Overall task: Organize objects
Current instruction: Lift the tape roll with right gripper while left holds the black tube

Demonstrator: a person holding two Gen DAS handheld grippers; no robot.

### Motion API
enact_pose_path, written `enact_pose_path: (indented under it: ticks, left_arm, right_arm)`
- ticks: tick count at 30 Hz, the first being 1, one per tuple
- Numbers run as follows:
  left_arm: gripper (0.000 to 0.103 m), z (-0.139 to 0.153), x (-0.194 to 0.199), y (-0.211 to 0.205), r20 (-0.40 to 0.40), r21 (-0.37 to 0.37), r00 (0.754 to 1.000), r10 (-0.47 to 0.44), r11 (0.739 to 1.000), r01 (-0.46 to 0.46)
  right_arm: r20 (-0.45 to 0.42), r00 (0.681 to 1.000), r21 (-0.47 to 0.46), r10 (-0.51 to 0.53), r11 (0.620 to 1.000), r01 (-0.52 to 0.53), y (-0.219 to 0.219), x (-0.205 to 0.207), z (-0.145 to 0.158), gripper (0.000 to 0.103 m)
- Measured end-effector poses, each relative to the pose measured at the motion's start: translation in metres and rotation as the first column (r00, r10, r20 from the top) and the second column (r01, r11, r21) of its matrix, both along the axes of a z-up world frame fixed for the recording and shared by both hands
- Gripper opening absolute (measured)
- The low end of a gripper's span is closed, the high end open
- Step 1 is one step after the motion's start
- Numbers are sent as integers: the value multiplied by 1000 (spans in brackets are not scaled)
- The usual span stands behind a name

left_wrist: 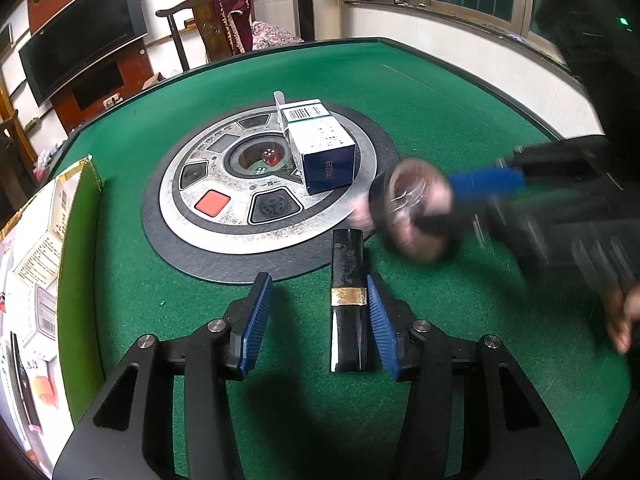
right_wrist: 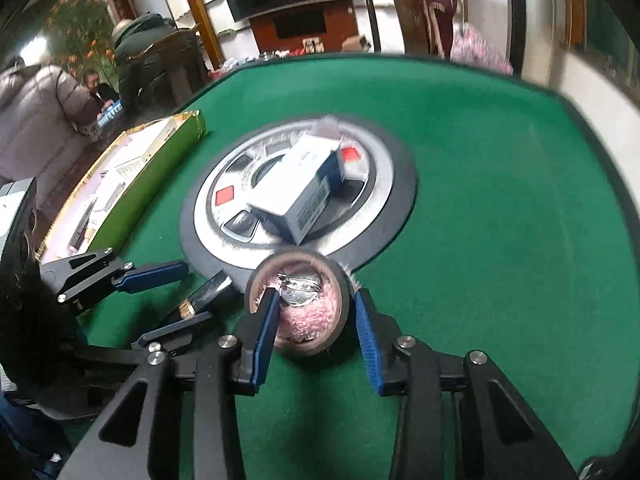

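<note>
In the left wrist view a slim black box with a gold band (left_wrist: 348, 300) lies flat on the green felt between my left gripper's (left_wrist: 320, 316) fingers. It rests against the right pad, and the left pad stands well apart, so this gripper is open. My right gripper (right_wrist: 316, 312) is shut on a round dark-rimmed container (right_wrist: 300, 304) holding pink filling and a shiny foil piece. That container (left_wrist: 412, 208) appears blurred just right of the black box. The left gripper (right_wrist: 180, 300) and black box (right_wrist: 204, 292) also show in the right wrist view.
A white and blue carton (left_wrist: 320, 148) stands on the round dice console (left_wrist: 224, 216) at the table's centre. A green-walled tray (left_wrist: 76, 260) with several packets sits at the left edge. A hand (left_wrist: 624, 320) holds the right gripper. People sit beyond the table (right_wrist: 48, 120).
</note>
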State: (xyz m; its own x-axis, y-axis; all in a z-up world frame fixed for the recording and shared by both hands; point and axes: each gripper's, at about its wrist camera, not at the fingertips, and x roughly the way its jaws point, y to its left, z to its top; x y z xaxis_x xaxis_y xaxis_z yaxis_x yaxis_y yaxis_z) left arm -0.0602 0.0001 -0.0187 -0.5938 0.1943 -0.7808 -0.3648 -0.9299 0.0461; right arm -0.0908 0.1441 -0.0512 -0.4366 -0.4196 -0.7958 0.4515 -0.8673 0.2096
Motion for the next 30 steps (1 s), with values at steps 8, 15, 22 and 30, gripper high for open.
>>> enact_pose_path:
  ticks: [8,15,22,30]
  left_arm:
    - [56,-1,-2,-6,8,7,1000,27,1000,-27]
    - [56,0,-3,-6,11,10,1000,28,1000,-28]
    - [57,0,-3,-7,13,13,1000,29,999,-29]
    - [57,0,-3,-7,14,14,999,29,999,-29]
  right_arm:
    - [-315,932,307,-179,910,278,13,10,18,42]
    - [-282,904,-18,-321,944,329,63,12,48,68]
    - [-198,938,29,-285,955,296,52,-14,35,78]
    - [-184,965,187,-186,957,220,2,-42,10,78]
